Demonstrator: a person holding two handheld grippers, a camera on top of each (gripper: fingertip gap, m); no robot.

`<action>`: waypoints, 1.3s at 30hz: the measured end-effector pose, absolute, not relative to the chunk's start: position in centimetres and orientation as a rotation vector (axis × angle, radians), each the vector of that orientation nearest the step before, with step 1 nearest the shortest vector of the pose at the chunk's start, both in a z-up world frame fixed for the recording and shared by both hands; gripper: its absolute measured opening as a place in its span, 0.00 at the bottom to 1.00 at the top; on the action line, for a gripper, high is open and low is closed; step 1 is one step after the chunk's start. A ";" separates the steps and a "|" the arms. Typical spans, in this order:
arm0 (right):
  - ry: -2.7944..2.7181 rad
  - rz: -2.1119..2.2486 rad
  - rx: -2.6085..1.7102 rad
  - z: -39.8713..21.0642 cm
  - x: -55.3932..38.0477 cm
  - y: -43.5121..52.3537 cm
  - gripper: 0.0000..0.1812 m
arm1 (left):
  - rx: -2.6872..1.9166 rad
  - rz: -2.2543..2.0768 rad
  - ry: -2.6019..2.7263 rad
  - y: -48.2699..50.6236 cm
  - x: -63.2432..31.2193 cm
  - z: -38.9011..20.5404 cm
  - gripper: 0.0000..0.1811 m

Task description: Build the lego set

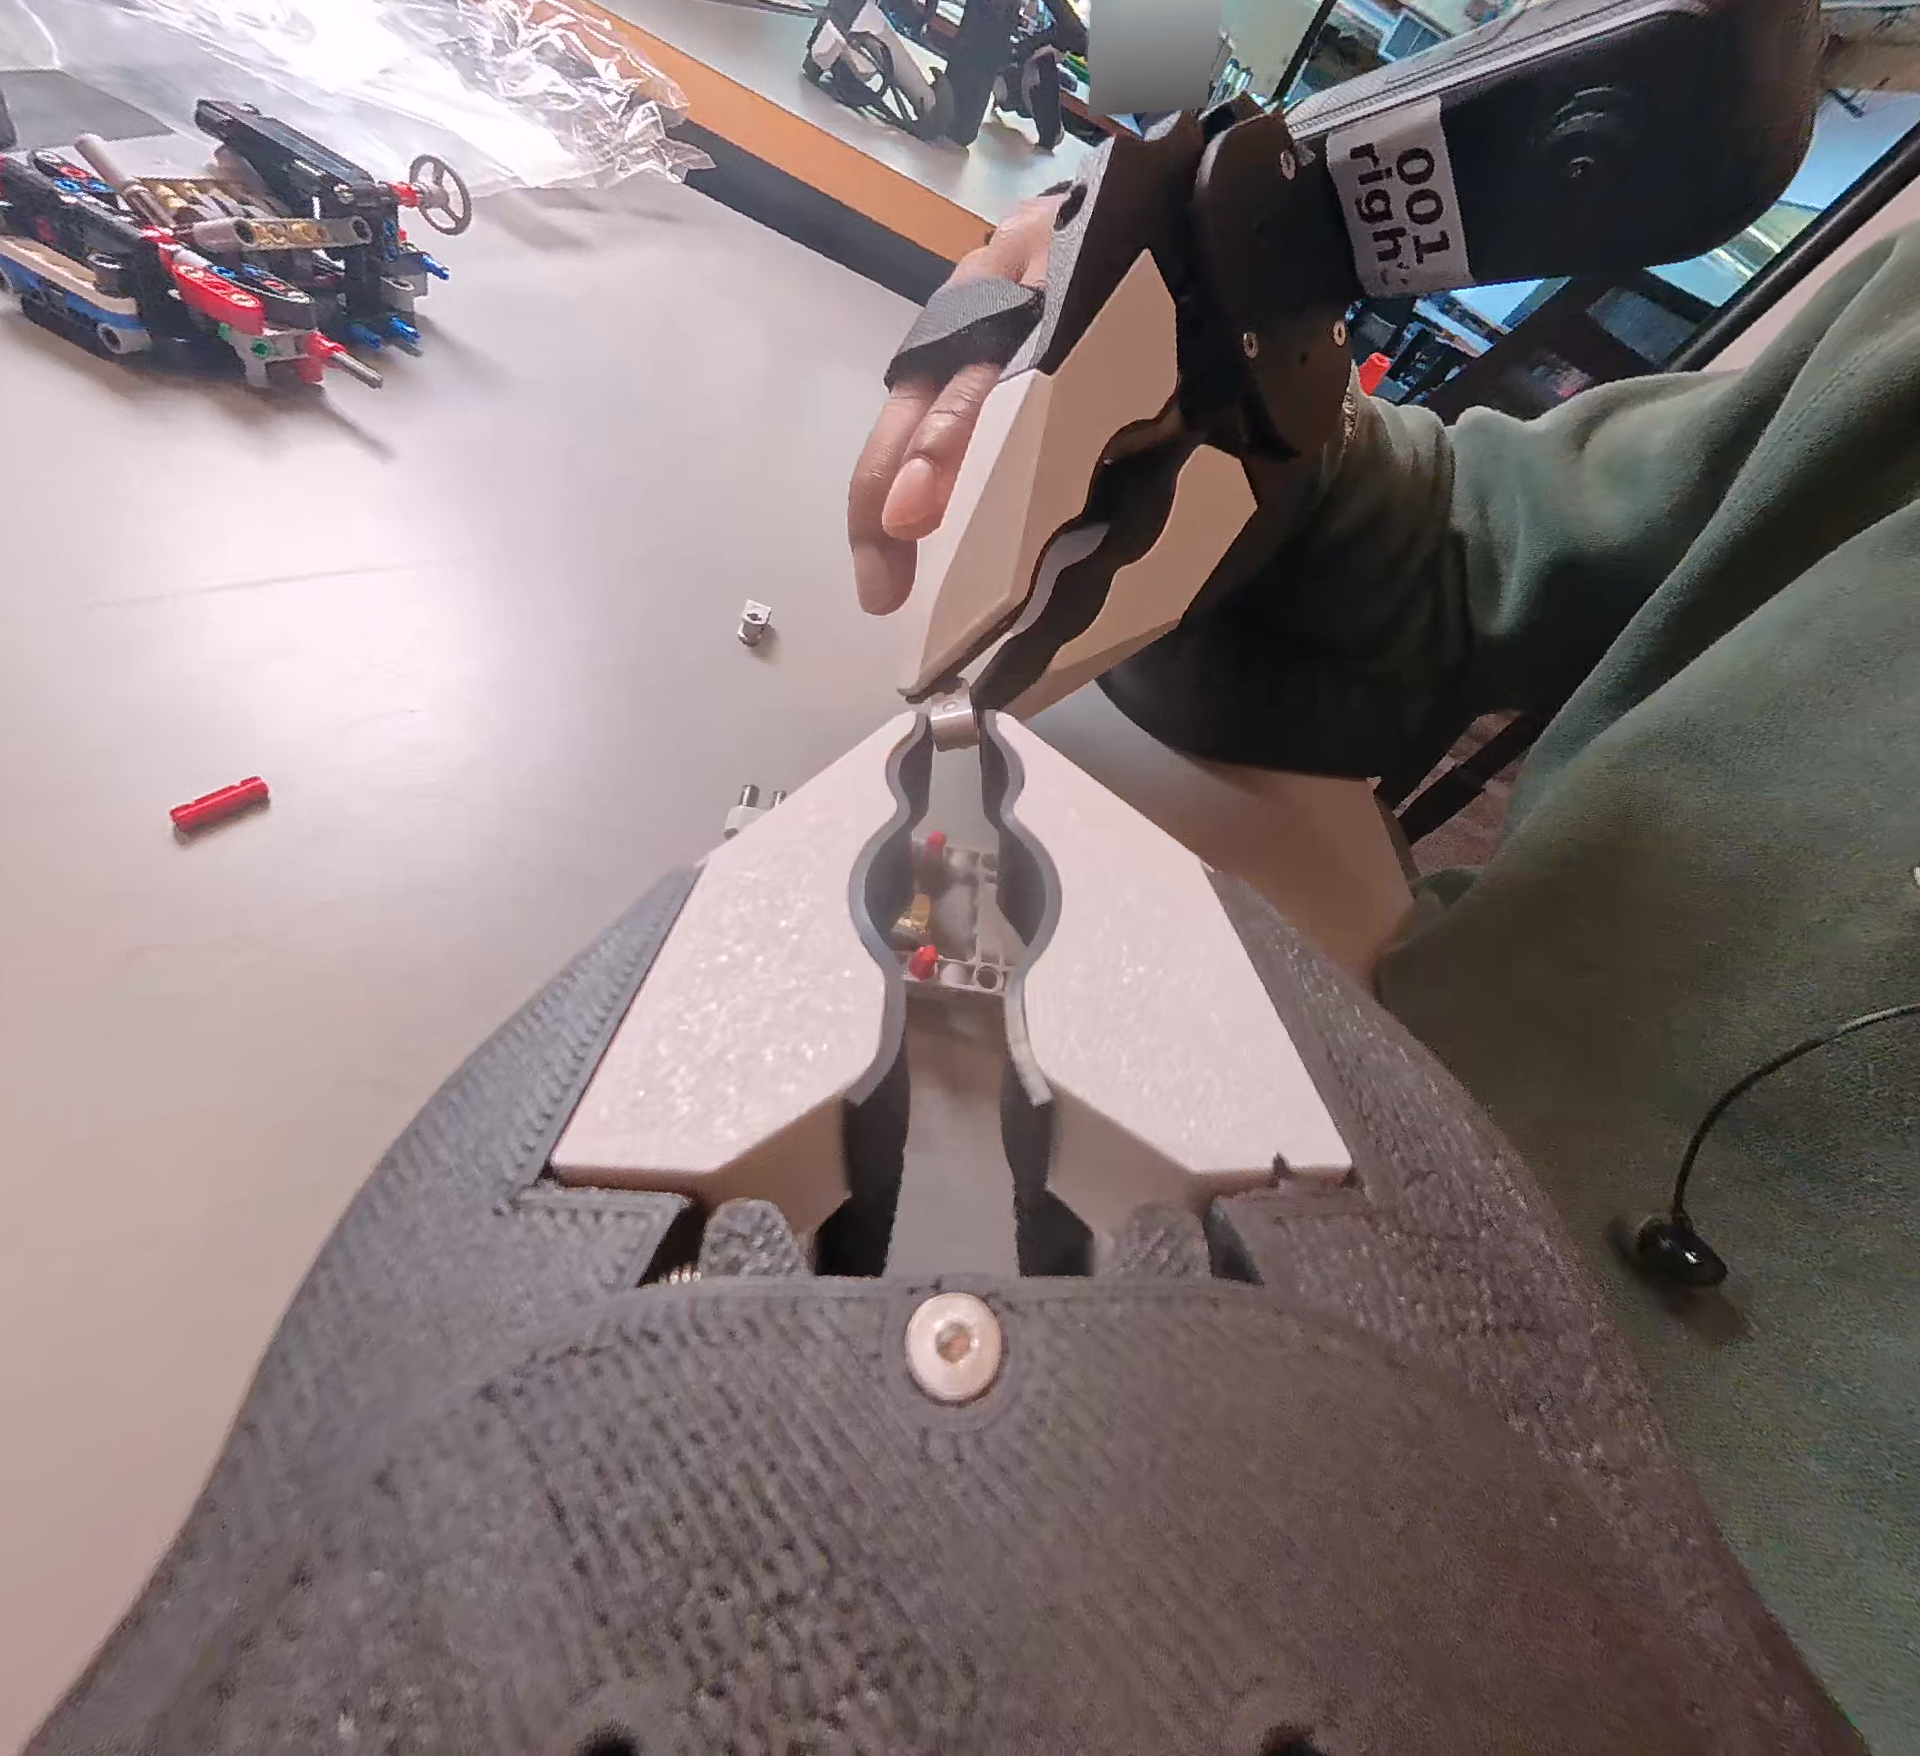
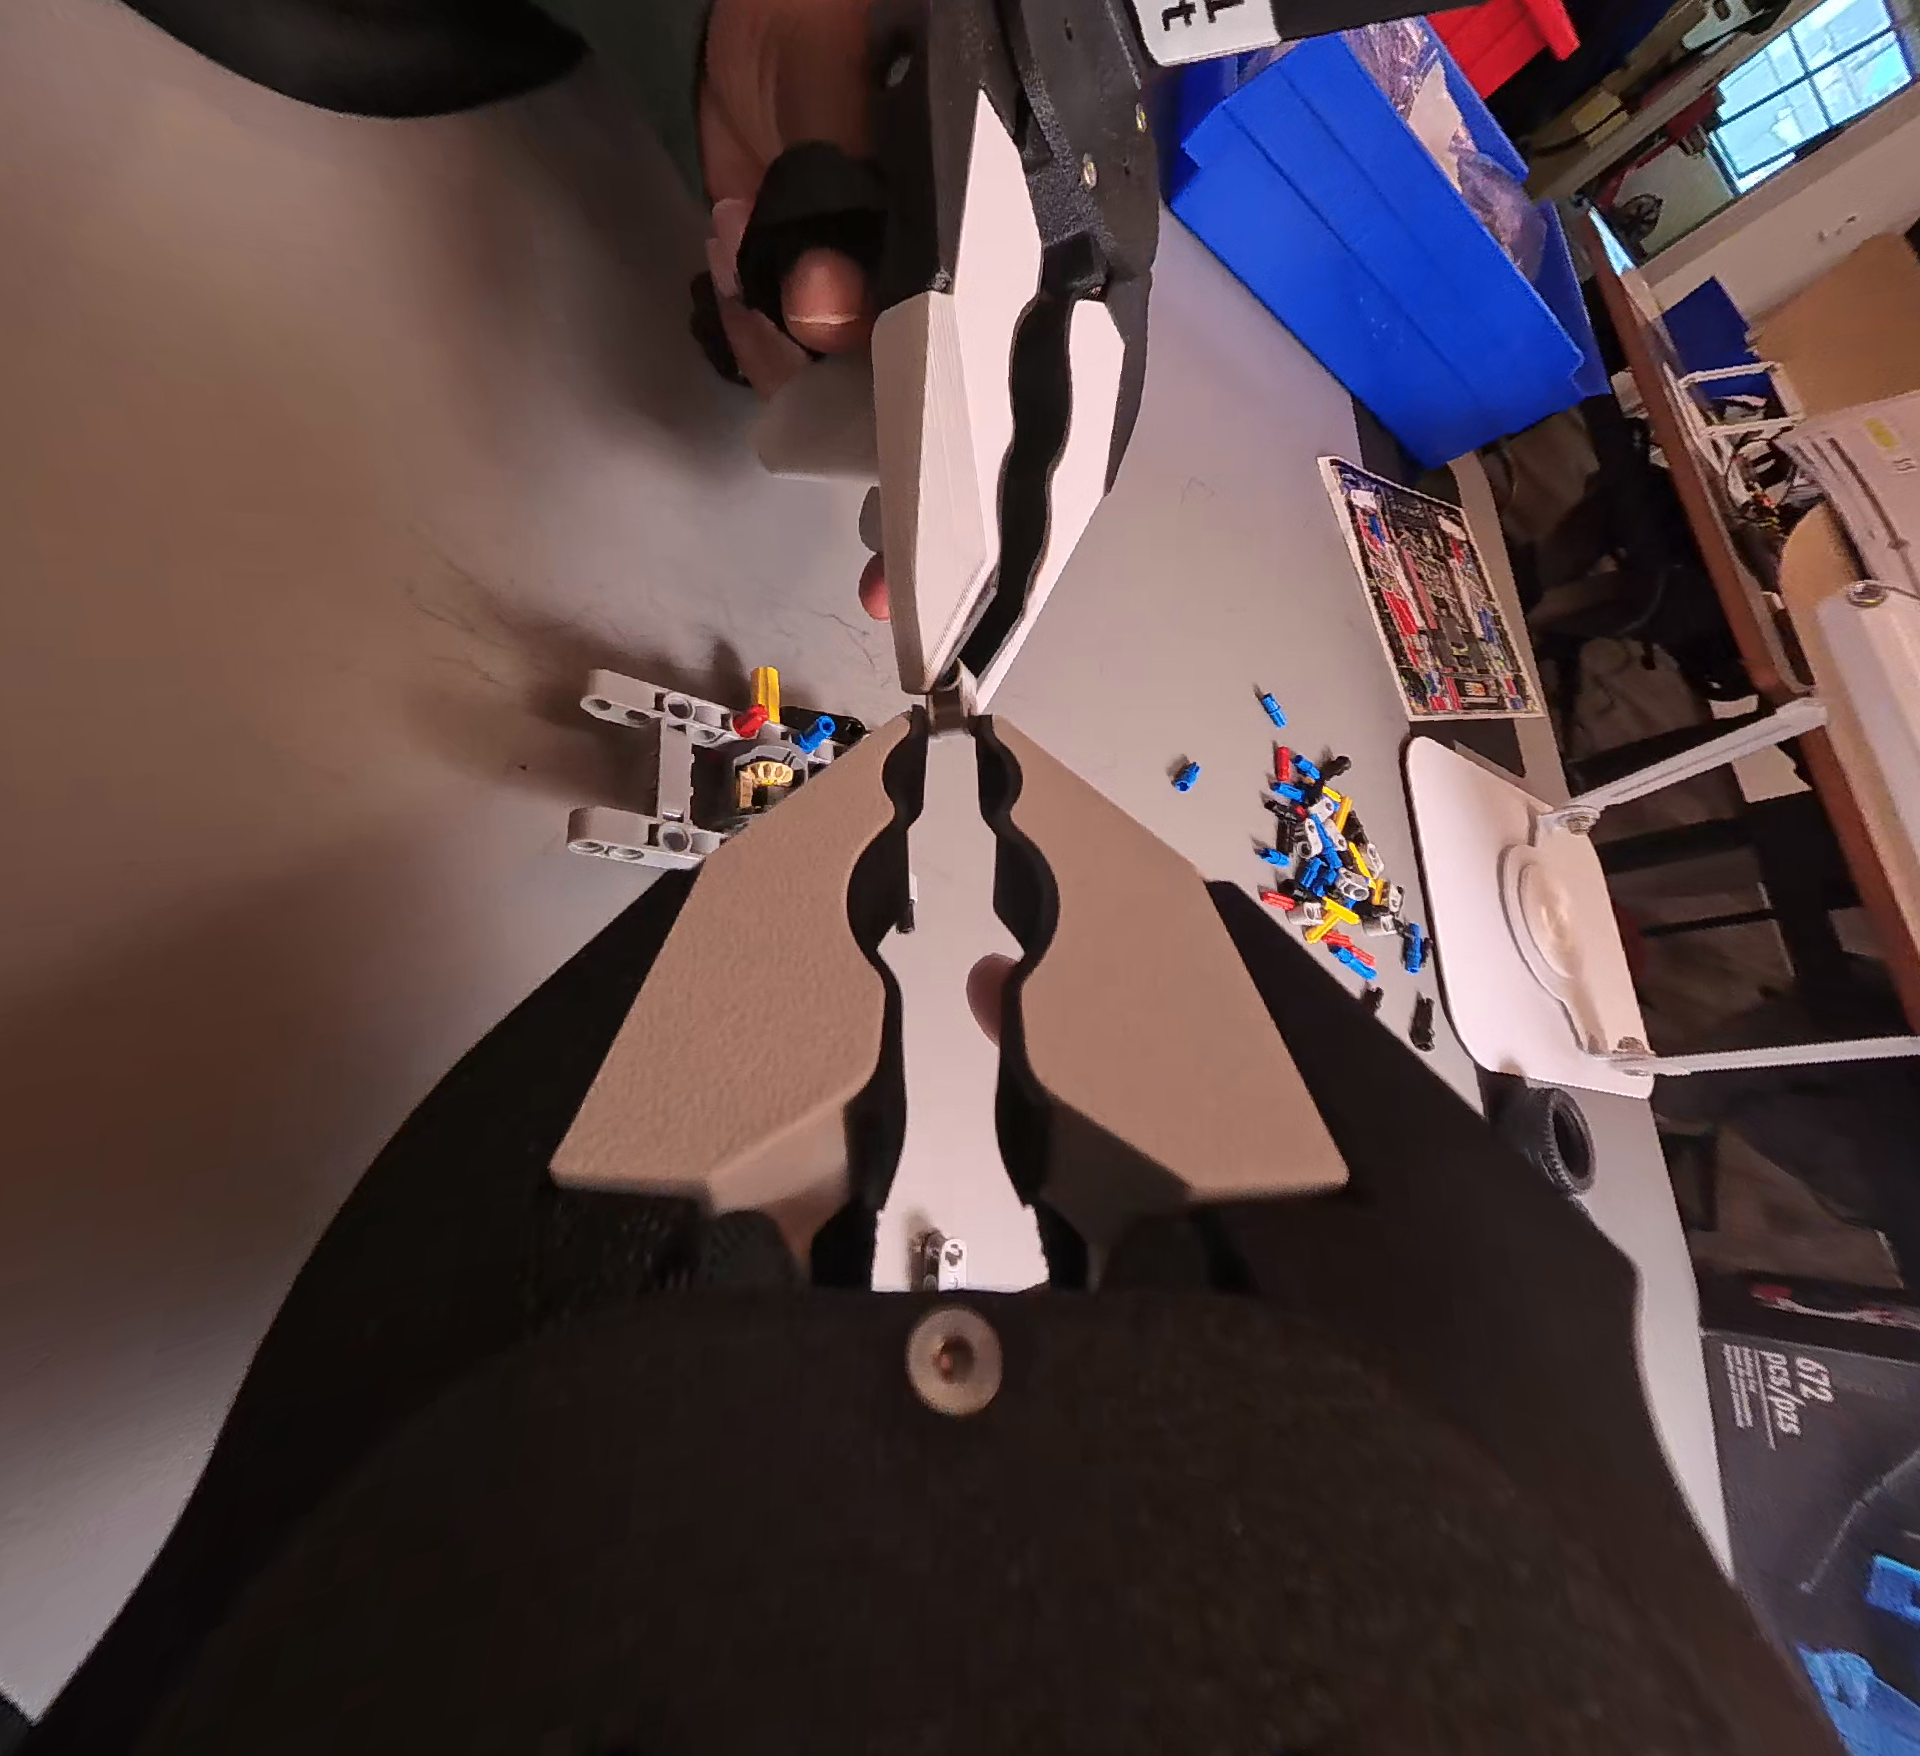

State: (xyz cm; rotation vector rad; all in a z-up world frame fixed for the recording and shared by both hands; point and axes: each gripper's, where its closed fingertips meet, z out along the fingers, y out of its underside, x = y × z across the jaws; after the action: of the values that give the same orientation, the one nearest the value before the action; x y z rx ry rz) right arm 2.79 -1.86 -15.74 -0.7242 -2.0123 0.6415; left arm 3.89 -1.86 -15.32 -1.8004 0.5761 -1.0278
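Note:
My left gripper (image 1: 951, 732) and right gripper (image 1: 964, 683) meet tip to tip above the table. Both are shut on one small grey Lego bush (image 1: 954, 717), pinched between their tips. In the right wrist view the bush (image 2: 948, 707) sits at the right gripper's tips (image 2: 948, 724), with the left gripper (image 2: 951, 667) coming down from above. A grey frame assembly (image 2: 686, 776) with a yellow axle, a tan gear and red and blue pins lies on the table below left. It also shows through the left fingers' gap (image 1: 956, 937). A partly built Lego car (image 1: 208, 252) lies far left.
A pile of small coloured pins (image 2: 1330, 865), a printed sheet (image 2: 1429, 594), blue bins (image 2: 1371, 231), a white stand base (image 2: 1527, 906), a black tyre (image 2: 1558, 1145) and a dark box (image 2: 1808, 1498) are on the right. A red pin (image 1: 220, 802), a small grey piece (image 1: 756, 620) and a clear plastic bag (image 1: 312, 13) lie left. Only a small space, under 4 cm, lies between the two pairs of fingers. Left tips and right tips are each some 25 centimeters from the partly built Lego car (image 1: 208, 252).

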 end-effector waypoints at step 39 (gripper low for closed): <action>-2.038 1.168 -1.076 -16.8 4.2 -2.5 0.04 | -1.764 -0.685 0.832 -2.2 5.0 -16.8 0.05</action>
State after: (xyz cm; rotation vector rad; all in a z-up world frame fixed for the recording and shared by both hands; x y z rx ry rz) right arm 4.16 -2.52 -16.76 -1.0762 -2.0384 1.1682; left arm 5.04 -2.20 -16.85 -1.7638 0.8319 -0.6849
